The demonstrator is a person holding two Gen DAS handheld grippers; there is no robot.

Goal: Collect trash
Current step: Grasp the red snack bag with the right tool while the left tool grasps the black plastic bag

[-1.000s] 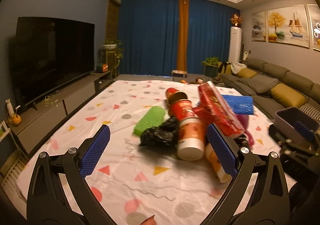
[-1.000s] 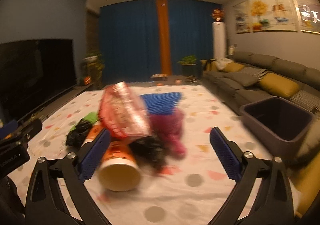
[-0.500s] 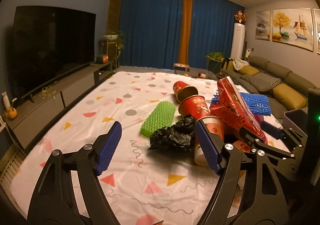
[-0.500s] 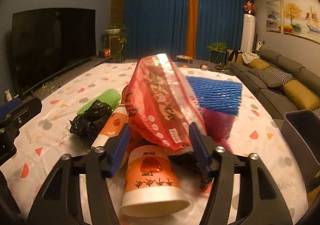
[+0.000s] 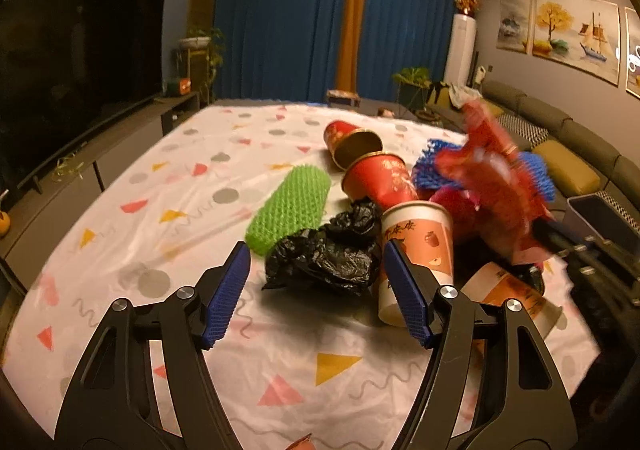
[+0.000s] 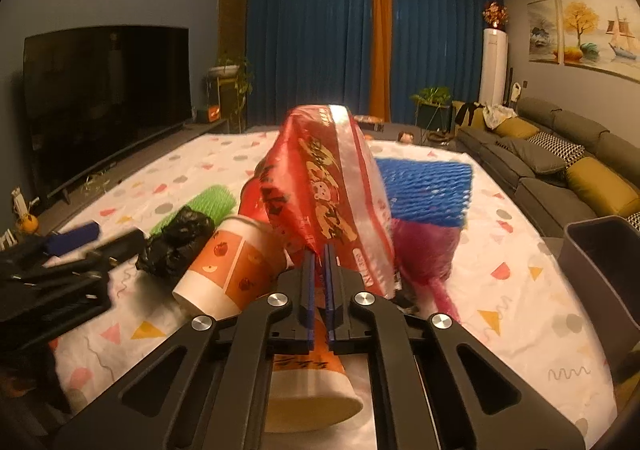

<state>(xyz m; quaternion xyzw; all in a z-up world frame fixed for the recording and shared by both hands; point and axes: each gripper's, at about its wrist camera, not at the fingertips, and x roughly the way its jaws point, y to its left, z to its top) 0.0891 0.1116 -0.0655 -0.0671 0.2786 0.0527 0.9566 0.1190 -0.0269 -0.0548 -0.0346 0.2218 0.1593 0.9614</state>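
My right gripper [image 6: 319, 254] is shut on the lower edge of a red snack bag [image 6: 328, 185], which stands up above the trash pile. My left gripper [image 5: 315, 250] is closing. A crumpled black plastic bag [image 5: 324, 254] lies between its blue fingertips, and the pads do not touch it. To the right of the black bag lies an orange-and-white paper cup [image 5: 420, 246], against the right finger. A green foam net [image 5: 288, 205] lies behind the bag. Two red cups [image 5: 380, 177], a blue foam net [image 6: 428, 189] and a pink net [image 6: 424, 250] are piled around the snack bag.
The trash lies on a white patterned cloth [image 5: 224, 153]. A dark grey bin [image 6: 600, 250] stands at the right edge of it. A second paper cup [image 6: 312, 390] lies under my right gripper. A TV and its cabinet [image 5: 80, 61] stand at the left, a sofa [image 6: 560, 161] at the right.
The right jaws went from wide open to shut on the red snack bag. The left gripper came forward and down toward the black bag, and its jaws narrowed.
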